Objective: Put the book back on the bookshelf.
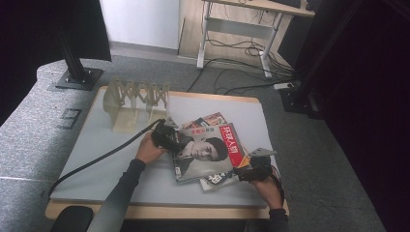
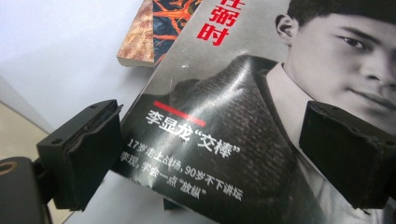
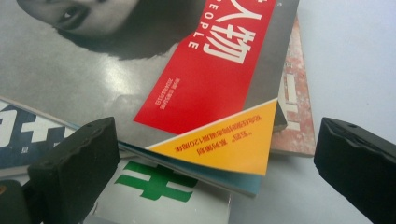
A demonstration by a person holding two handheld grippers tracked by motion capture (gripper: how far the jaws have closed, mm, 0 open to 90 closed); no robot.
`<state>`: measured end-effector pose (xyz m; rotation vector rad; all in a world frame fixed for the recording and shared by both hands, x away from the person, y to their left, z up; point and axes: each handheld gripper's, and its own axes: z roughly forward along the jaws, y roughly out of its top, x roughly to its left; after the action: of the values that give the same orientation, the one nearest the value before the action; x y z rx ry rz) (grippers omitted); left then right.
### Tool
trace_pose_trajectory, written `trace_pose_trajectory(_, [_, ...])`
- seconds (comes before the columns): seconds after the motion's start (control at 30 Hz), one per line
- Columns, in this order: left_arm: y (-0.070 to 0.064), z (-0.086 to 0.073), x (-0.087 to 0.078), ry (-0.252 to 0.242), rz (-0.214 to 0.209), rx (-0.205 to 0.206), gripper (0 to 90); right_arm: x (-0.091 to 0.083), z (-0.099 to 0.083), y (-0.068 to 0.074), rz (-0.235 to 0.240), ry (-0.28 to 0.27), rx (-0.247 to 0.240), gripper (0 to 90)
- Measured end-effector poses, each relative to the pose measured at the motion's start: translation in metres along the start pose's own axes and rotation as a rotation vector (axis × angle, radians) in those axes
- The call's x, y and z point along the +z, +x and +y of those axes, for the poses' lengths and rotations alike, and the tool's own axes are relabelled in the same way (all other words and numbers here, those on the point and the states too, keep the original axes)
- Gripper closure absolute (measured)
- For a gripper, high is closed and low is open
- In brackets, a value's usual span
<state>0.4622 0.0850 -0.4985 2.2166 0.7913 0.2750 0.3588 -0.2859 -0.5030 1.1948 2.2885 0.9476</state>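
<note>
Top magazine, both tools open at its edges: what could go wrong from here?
1. The top magazine lies askew on a loose stack; a pinch by the right tool at the yellow corner might catch the lower magazines too.
2. The cover bulges between the left tool's jaws; closing there may crease it.
3. Lifting unevenly could slide the stack.

Magazine stack (image 1: pixel 208 152) occupies the table's (image 1: pixel 92 159) centre-right, running close to the near edge. Wooden rack (image 1: pixel 133 104) stands at the far-left corner, well apart from the stack. Cable (image 1: pixel 104 157) crosses the left half diagonally. Open passage: along the far edge right of the rack, and the near-left corner.
</note>
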Motion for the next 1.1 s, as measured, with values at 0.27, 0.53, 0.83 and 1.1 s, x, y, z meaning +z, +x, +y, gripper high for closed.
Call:
trace_pose_trajectory(0.27, [0.002,-0.002,0.004,0.010,0.010,0.003,8.5,0.002,-0.001,-0.003,0.007,-0.003,0.011,0.0])
trace_pose_trajectory(0.53, [-0.005,-0.004,0.001,0.047,-0.008,0.029,10.2,0.005,0.005,-0.010,-0.016,0.007,0.016,0.0])
trace_pose_trajectory(0.83, [0.013,-0.002,0.006,0.030,0.004,-0.016,6.0,0.007,0.006,-0.014,-0.008,0.014,0.022,0.0])
trace_pose_trajectory(1.1, [0.008,-0.004,0.004,0.065,-0.010,-0.020,5.5,0.007,0.009,-0.016,-0.029,0.017,0.014,0.0])
